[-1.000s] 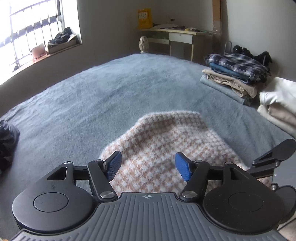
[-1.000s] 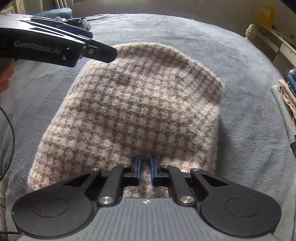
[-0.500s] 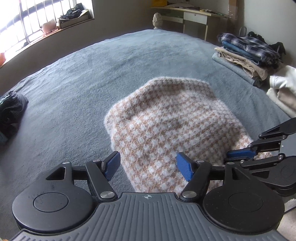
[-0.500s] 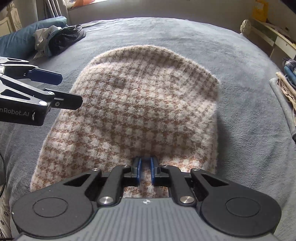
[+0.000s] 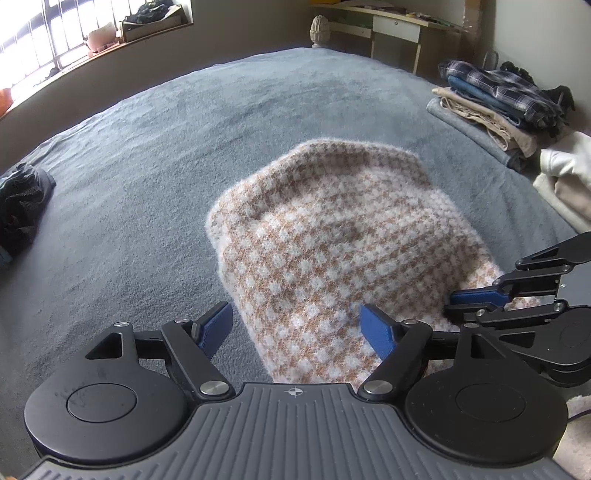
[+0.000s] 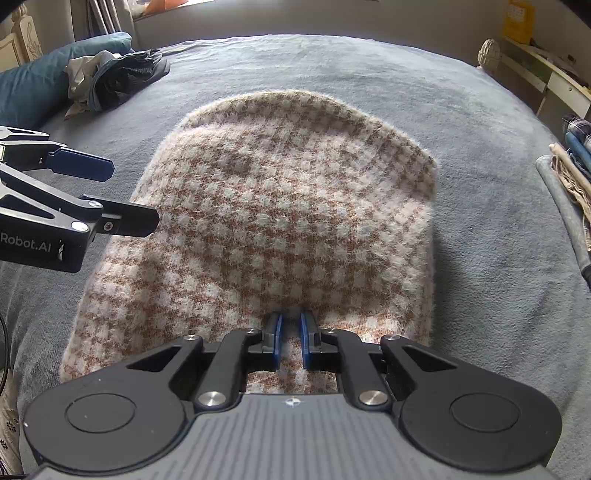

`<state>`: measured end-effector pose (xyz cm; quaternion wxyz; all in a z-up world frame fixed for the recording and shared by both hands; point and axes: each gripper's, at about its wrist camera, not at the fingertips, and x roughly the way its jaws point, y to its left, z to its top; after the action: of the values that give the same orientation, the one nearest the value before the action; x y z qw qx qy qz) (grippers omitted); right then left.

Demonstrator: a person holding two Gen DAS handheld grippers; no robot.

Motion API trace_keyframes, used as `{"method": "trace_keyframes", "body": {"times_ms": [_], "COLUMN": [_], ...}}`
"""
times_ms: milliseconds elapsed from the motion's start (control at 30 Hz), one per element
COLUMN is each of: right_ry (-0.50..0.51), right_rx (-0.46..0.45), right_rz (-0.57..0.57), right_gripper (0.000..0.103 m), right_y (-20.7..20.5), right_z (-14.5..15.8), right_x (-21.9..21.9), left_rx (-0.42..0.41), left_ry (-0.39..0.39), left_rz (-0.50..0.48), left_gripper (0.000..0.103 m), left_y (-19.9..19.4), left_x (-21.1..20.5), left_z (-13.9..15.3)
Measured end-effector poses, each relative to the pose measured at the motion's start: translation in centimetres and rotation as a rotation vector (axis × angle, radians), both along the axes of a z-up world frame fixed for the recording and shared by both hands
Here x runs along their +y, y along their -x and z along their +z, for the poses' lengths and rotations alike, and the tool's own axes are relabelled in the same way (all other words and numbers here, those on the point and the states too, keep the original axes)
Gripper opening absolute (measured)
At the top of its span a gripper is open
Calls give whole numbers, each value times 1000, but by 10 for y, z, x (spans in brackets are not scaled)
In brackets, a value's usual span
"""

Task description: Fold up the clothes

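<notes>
The right tongs [image 6: 290,341] are pinching the near hem of the houndstooth sweater [image 6: 280,221], their blue pads drawn close together with a fold of the fuzzy knit caught between them. The left tongs [image 5: 297,330] are hovering spread wide over the sweater's left near corner, one blue pad [image 5: 216,326] hanging above bare blanket and the other above the knit, gripping nothing. Seen from the right wrist, the left tongs are reaching in from the left edge, angled across toward the sweater's side; from the left wrist, the right tongs [image 5: 476,297] are coming in low from the right, nose down at the hem.

The sweater is lying folded into a rough rectangle, tan and white checks up, in the middle of the bed on a grey-blue blanket [image 5: 166,155]. Its far edge is curving away toward the room.

Off to the right, at the bed's edge, a stack of folded clothes [image 5: 495,107] is sitting with a plaid shirt on top, and just beside it some cream garments [image 5: 569,173]. On the left side a dark crumpled bundle [image 6: 118,79] is resting against a teal pillow [image 6: 33,88]. A counter [image 5: 391,26] is standing against the far wall.
</notes>
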<state>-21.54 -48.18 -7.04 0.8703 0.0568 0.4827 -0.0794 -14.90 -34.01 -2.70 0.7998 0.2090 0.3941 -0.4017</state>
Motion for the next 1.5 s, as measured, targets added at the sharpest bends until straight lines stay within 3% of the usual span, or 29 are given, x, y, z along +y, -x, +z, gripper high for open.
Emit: {"method": "trace_keyframes", "body": {"times_ms": [533,600,733,800,967,1500], "right_ry": [-2,-3,-3,-3,-3,42], "right_rx": [-2,-3,-4,-4,-4,22], "right_rz": [0,-1,-2,-2,-4,5], "right_gripper": [10,10,10,10,10,10], "right_y": [0,0,0,0,0,-3], "right_z": [0,0,0,0,0,5], "right_x": [0,0,0,0,1,8], "left_rx": [-14,-25,-62,-108,-165,-14], "left_ry": [5,48,185,239,239,219], "left_rz": [6,3,-2,-2,25,12], "left_gripper": [86,86,103,103,103,103], "left_y": [2,3,9,13,19,14], "left_x": [0,3,15,19,18,41], "left_z": [-2,0,10,15,19,-6]}}
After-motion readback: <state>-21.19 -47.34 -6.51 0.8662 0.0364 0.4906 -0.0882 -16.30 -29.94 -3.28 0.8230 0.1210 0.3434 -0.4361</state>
